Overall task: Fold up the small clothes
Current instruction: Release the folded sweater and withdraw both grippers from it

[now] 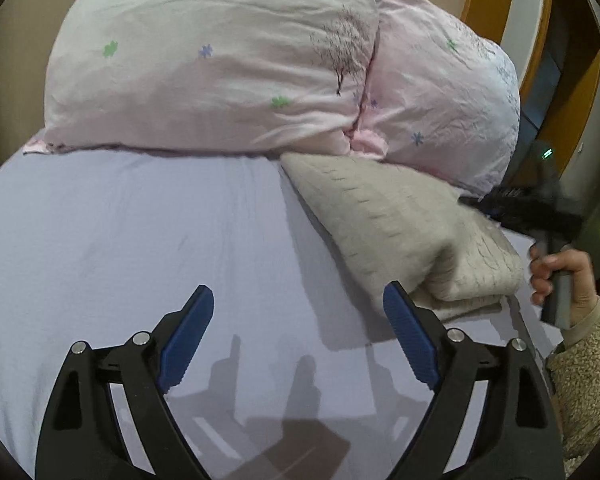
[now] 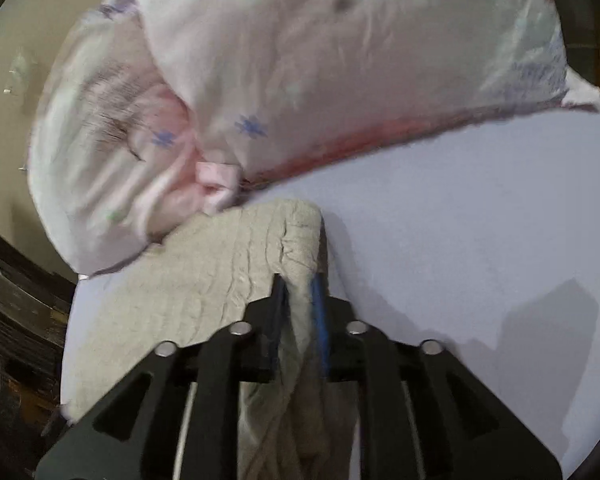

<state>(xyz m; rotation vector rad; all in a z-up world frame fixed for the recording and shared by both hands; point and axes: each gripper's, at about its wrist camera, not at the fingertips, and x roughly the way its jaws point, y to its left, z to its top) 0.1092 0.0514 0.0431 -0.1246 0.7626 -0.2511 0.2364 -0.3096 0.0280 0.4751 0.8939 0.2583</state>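
**Gripper state and garment position on bed**

Left gripper (image 1: 298, 338): the black two-finger tool with blue ribbed pads (image 1: 188, 340) stands wide apart and holds nothing. It hangs above the pale lavender bed sheet (image 1: 120, 240), on which its shadow falls. No contact with any cloth is visible. The right-hand pad sits just beside the near folded edge of the garment; whether they touch cannot be told.

Right gripper (image 2: 298, 284): its fingers are drawn together and clamped on a raised fold of the beige textured knit garment (image 2: 204, 276). Cloth is pinched between the pads and hangs down between the black finger arms toward the camera. In the left wrist view this tool (image 1: 516, 208) appears blurred at the right edge, over the far side of the garment, and a hand (image 1: 560, 276) in a cream fleece sleeve (image 1: 584, 372) grips its grey handle.

Garment (image 1: 404, 232): it lies on the sheet, to the right of the left gripper and directly under and ahead of the right one. It appears folded in layers, with a rounded folded edge nearest the left gripper. Its far corner reaches the foot of the pillows.

Surroundings: two pale pink pillows with flower and tree print (image 1: 212, 64) lean together at the head of the bed. An orange-brown wooden frame (image 1: 536, 12) stands beyond them at upper right.
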